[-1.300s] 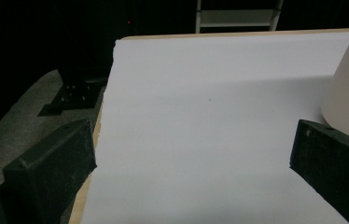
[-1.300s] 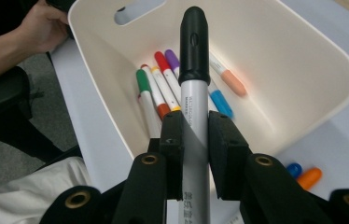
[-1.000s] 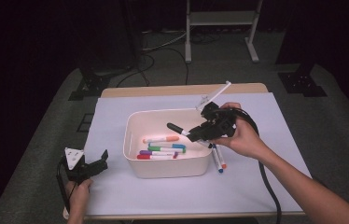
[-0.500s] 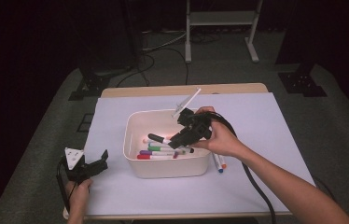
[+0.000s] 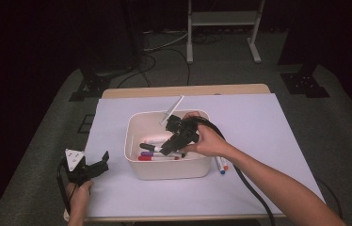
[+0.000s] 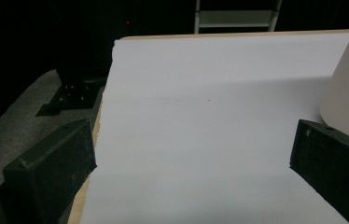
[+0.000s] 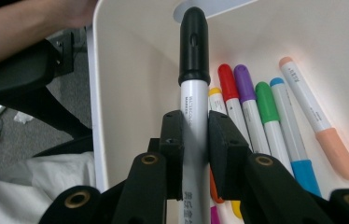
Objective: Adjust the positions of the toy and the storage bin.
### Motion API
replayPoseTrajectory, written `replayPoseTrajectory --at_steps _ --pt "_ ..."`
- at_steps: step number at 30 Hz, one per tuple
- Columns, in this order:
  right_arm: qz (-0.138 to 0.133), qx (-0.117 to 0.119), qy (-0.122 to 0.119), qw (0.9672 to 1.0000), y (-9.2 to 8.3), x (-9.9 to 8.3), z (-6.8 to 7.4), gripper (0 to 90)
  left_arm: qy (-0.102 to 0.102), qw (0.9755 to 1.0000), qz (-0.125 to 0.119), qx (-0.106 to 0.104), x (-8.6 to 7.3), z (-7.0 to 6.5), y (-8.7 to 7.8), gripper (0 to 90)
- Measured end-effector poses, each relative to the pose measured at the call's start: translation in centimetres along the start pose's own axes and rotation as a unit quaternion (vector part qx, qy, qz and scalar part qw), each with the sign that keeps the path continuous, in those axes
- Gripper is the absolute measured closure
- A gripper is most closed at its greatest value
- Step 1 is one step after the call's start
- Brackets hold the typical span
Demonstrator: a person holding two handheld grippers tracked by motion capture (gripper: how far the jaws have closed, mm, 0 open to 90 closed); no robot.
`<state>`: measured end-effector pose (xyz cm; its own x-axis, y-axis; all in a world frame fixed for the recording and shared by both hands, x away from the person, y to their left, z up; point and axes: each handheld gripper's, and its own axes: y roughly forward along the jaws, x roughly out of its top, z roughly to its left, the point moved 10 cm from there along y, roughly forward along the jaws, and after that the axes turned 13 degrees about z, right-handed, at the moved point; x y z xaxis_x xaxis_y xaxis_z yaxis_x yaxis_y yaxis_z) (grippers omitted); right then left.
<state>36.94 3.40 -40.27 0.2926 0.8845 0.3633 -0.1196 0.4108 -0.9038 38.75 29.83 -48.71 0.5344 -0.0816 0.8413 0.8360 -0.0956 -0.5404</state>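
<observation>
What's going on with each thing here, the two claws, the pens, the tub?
Right gripper: shut on the black-capped marker, inside the tub.
Black-capped marker: capped, held between the jaws, cap pointing into the tub.
Left gripper: open, holding nothing, at the table's edge.
Tub: upright, open-topped, on the white sheet.
Markers in tub: capped, lying flat.
Markers beside tub: lying on the sheet.

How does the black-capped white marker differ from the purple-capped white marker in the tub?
The black-capped white marker is clamped between the right gripper jaws and raised; the purple-capped white marker lies loose on the floor of the cream plastic tub. Their caps differ in colour. Both have white barrels.
</observation>
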Motion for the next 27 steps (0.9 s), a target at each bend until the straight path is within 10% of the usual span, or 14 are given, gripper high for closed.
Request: replayPoseTrajectory --at_steps 27 --pt "0.054 -0.009 -0.020 0.9983 2.7 -0.2 -0.3 68.2 -0.002 1.0000 0.000 0.000 0.0 0.1 0.0 0.0"
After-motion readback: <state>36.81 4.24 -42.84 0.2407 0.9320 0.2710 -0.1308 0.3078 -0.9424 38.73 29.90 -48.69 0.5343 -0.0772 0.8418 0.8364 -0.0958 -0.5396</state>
